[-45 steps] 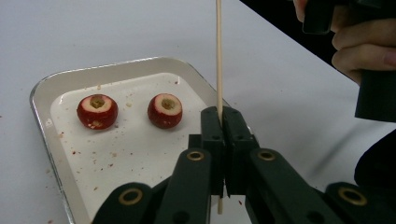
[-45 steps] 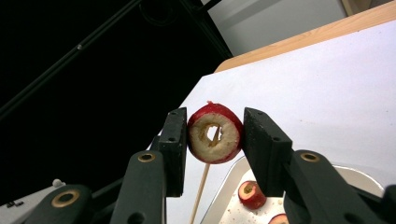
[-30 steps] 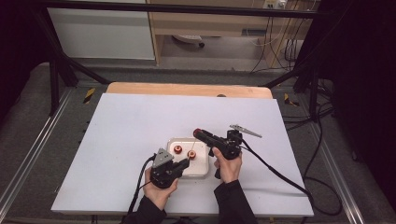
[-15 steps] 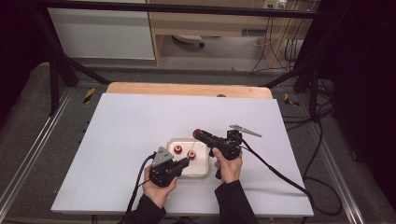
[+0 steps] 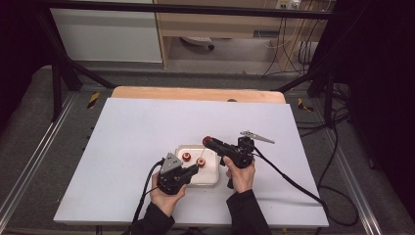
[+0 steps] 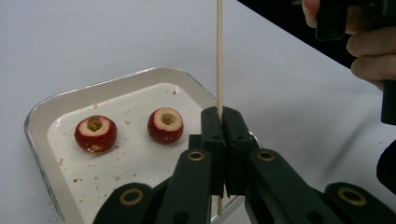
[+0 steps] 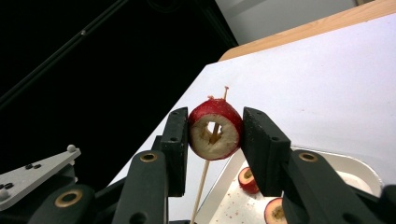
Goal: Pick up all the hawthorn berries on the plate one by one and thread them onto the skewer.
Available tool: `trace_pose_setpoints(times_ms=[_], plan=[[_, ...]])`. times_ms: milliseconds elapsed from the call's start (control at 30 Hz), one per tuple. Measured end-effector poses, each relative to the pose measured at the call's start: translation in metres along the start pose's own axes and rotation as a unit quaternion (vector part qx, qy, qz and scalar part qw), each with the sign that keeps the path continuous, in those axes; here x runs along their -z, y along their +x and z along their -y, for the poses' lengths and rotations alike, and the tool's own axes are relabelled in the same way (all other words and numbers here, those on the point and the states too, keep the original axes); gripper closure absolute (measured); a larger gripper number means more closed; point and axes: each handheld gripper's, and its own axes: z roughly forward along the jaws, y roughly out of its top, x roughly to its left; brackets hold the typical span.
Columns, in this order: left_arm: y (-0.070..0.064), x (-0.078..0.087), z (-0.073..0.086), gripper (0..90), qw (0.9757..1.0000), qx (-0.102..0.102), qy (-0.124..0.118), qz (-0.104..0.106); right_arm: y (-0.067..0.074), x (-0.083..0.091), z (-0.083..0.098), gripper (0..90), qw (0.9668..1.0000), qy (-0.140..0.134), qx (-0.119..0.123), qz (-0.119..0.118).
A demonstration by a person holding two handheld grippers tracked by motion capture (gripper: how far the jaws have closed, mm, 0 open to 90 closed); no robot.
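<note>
1. Nothing has shifted since the earlier frames: both hands and both pairs of tongs sit where they were, and the tray has not moved on the worktop.
2. The left tongs are clamped shut on a thin wooden skewer, which stands upright between the jaws and rises straight above them.
3. The right tongs grip a cored red fruit, possibly a hawthorn, by its sides; the jaws press on it left and right, with the hollow core facing the camera.
4. In the right gripper view the skewer passes through that core, and its tip pokes out just above the fruit. So I judge the first fruit to be threaded, or nearly so, though not yet slid down the stick.
5. In the high view the right tongs hold the fruit above and just beyond the left tongs, over the far part of the tray.
6. The container is a shallow white tray with a metal rim, lying just beyond the left tongs.
7. It holds two more cored red fruits, one to the left and one nearer the jaws, a little apart, cut ends up, among scattered crumbs.
8. Left to do, as I judge it: push the held fruit down the skewer, then thread the two from the tray.
</note>
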Motion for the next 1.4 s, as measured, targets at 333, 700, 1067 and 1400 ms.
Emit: trace_pose_setpoints(times_ms=[333,700,1067,1400], plan=[[0.002,-0.003,0.003,88.7,1.0000,-0.003,0.005,0.000,0.001,0.000,0.005,63.0,0.9999,0.006,0.008,0.006],[0.004,-0.002,0.000,88.7,1.0000,-0.003,0.003,0.003,0.002,-0.004,0.018,62.9,0.9996,0.027,0.004,-0.003],[0.001,-0.003,-0.013,88.6,0.9995,-0.028,0.003,-0.011,0.008,-0.006,0.035,62.5,0.9992,0.034,0.017,-0.011],[0.017,0.014,-0.005,88.3,0.9988,-0.046,0.018,-0.003,0.001,0.008,0.028,36.4,0.9991,0.025,0.031,0.013]])
